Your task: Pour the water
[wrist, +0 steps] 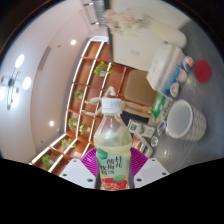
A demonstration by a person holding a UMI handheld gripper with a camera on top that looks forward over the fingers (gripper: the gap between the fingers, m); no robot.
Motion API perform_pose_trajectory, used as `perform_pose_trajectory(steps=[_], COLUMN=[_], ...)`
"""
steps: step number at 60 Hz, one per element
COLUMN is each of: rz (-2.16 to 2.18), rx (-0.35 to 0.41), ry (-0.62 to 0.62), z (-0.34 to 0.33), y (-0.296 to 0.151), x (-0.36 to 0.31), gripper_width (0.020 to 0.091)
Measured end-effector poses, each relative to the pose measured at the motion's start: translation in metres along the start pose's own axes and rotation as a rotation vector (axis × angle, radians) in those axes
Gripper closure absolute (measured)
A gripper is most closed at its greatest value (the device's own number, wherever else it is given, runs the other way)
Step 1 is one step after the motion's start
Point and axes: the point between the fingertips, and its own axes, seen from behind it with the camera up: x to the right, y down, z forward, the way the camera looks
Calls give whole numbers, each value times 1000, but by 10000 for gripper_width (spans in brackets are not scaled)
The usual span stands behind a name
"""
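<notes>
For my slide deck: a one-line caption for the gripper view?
Tongs grip a white-capped bottle, tilted view, white cup beyond.

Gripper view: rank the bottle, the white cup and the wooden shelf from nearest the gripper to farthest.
1. Bottle, between the fingers of the gripper.
2. White cup, beyond the fingers, off to one side of the bottle.
3. Wooden shelf, farthest, behind the bottle.

You get bright, even ceiling light (pixel 18 62) with glare spots, strong fisheye bending at the rim, and mild softness throughout.
</notes>
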Motion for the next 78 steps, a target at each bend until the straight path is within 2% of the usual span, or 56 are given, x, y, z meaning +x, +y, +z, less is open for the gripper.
perform_pose_trajectory(steps=[12, 18, 26, 31, 34, 39, 40, 48, 61, 66, 73, 78], rz=[-689, -973, -1178, -1203, -1213, -1216, -1218, -1251, -1279, -1237, -1176, -1182], rx=[75, 134, 249, 263, 270, 255, 256, 201, 130, 180, 206, 204], ry=[52, 131, 264, 324, 367, 441, 445, 535, 581, 562, 541, 530], z=[-6, -10, -18, -30, -29, -48, -38, -48, -41, -45, -52, -52], y=[-70, -112, -182, -207, -227, -236, -246, -258, -262, -264, -267, -267], x=[-30, -26, 9, 23, 54, 68, 93, 131, 186, 185, 186, 185], gripper_width=[725, 725, 723, 725, 726, 724, 725, 725, 723, 715, 707, 657])
